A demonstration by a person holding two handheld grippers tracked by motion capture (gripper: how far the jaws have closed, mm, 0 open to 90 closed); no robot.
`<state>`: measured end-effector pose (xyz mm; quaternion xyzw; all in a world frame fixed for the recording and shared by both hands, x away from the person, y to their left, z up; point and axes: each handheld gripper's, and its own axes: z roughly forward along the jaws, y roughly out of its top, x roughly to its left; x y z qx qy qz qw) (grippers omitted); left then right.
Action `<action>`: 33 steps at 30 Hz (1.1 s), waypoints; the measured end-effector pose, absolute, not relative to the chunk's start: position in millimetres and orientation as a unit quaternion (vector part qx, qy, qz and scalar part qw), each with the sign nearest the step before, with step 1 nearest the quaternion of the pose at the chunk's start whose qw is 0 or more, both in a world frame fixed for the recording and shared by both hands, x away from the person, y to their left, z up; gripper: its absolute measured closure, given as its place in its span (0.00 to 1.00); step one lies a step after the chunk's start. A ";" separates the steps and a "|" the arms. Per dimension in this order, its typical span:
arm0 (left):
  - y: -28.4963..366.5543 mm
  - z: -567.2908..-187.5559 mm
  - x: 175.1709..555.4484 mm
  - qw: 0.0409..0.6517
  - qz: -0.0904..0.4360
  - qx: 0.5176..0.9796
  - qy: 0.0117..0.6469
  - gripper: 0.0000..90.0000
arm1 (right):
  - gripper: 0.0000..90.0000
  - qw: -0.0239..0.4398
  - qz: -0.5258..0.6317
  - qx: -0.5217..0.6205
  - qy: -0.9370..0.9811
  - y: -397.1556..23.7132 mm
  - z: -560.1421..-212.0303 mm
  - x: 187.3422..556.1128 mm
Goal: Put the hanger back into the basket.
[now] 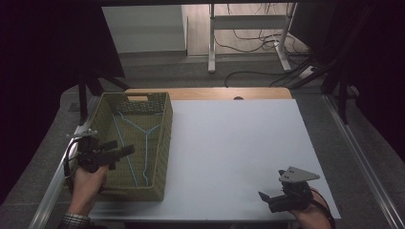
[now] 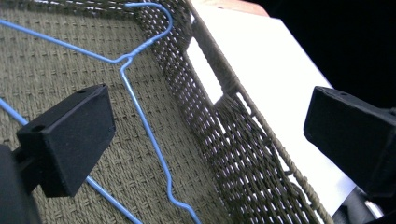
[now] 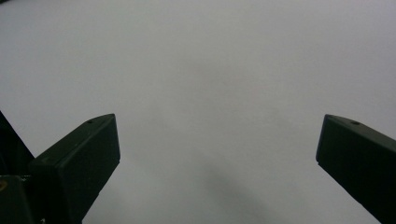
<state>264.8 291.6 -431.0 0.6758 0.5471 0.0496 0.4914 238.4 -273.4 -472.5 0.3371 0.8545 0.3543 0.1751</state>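
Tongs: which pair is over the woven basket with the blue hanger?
The left tongs, open above the basket and hanger; the right tongs are over bare white tabletop.

I've got a thin blue wire hanger (image 2: 140,109) lying flat on the floor of the woven olive basket (image 2: 243,154), its hook curling toward the far wall. Its neck sits between my left gripper's (image 1: 125,150) wide-apart jaws, untouched.

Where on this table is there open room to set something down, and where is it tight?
The white table top is bare from the basket across to the right claw. It is tight inside the basket, where blue wire hangers lie and the left claw hovers.
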 end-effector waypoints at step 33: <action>228.8 -428.9 230.0 0.450 0.119 0.771 0.435 0.00 | 0.00 0.175 0.364 0.343 0.848 -273.4 -471.8 238.0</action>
